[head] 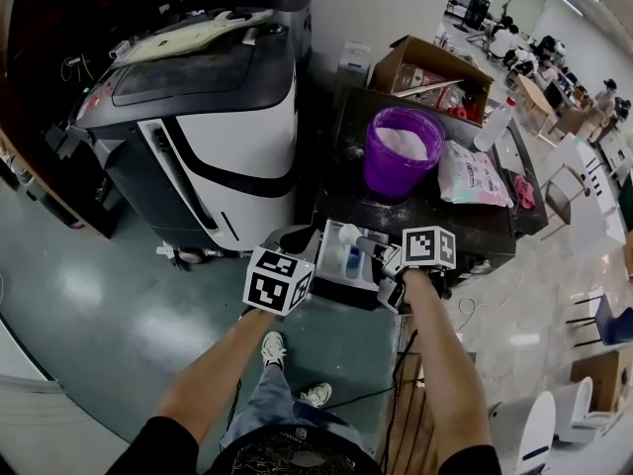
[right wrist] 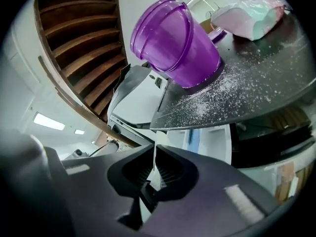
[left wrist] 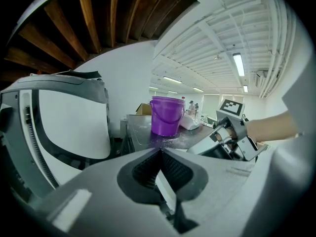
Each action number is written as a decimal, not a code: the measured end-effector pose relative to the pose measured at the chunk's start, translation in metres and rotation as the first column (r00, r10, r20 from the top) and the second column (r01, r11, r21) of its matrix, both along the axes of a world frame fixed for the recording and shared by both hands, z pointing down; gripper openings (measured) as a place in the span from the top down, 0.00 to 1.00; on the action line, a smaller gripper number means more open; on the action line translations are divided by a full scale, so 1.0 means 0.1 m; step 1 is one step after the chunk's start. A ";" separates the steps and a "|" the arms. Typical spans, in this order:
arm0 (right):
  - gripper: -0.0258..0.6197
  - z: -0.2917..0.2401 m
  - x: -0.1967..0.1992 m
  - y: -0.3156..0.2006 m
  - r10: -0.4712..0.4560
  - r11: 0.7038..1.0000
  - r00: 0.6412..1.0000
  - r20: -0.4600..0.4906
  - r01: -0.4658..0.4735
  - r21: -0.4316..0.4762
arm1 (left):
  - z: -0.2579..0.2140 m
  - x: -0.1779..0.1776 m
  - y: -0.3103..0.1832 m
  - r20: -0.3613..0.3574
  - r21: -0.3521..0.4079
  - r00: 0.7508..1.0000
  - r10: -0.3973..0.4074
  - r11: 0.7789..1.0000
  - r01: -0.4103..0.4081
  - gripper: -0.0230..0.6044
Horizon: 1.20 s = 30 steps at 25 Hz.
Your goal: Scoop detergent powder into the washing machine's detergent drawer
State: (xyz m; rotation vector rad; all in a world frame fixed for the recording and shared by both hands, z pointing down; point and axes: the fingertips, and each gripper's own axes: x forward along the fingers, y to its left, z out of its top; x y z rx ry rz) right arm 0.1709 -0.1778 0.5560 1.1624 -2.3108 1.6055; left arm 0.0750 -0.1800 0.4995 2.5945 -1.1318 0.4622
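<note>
Right gripper [right wrist: 154, 154]: closed on the thin white handle of the scoop [head: 348, 233], which sits edge-on between the pads. Scoop bowl held over the open drawer [head: 332, 255], just above its blue compartment. Cannot tell whether any powder is in the bowl.

Left gripper [left wrist: 159, 152]: jaws closed, pads meeting at the tips. Pale strip visible in the gap lower down, not identifiable. Held just left of the drawer, close beside the right gripper.

Drawer: white, pulled out from under the front edge of the washing machine [head: 425, 216], whose top is dark and flat.

On that top:
- purple bucket [head: 391, 176], upright, part full of white powder [head: 404, 143], behind the drawer
- pink and white bag [head: 475, 176] lying flat just right of the bucket
- open cardboard box [head: 396, 67] at the far edge, behind the bucket
- loose white grains [right wrist: 222, 93] scattered around the foot of the bucket

To the left: large white and black appliance [head: 227, 146], lid closed, standing beside the washing machine on the glossy green floor [head: 89, 295].
</note>
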 end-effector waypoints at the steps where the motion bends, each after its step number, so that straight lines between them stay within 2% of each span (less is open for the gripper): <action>1: 0.90 0.02 -0.01 0.00 -0.009 1.000 1.000 -0.020 0.009 0.004 | 0.01 0.00 0.00 0.000 -0.001 1.000 0.000 1.000 0.000 0.96; 9: 0.90 0.13 -0.04 -0.02 -0.093 0.995 0.978 -0.186 0.098 0.018 | 0.04 0.00 0.01 0.004 -0.006 1.000 -0.001 1.000 0.001 0.96; 15: 0.90 0.18 -0.06 -0.02 -0.128 0.990 0.957 -0.260 0.138 0.021 | 0.08 -0.02 0.03 0.008 -0.017 1.000 -0.002 1.000 0.003 0.96; 26: 0.90 0.18 -0.13 -0.04 -0.187 0.970 0.885 -0.427 0.234 0.060 | 0.14 -0.06 0.04 0.017 -0.023 1.000 -0.007 1.000 0.007 0.96; 30: 0.90 0.20 -0.13 -0.03 -0.210 0.959 0.847 -0.489 0.275 0.064 | 0.16 -0.06 0.06 0.026 -0.024 1.000 -0.003 1.000 0.003 0.96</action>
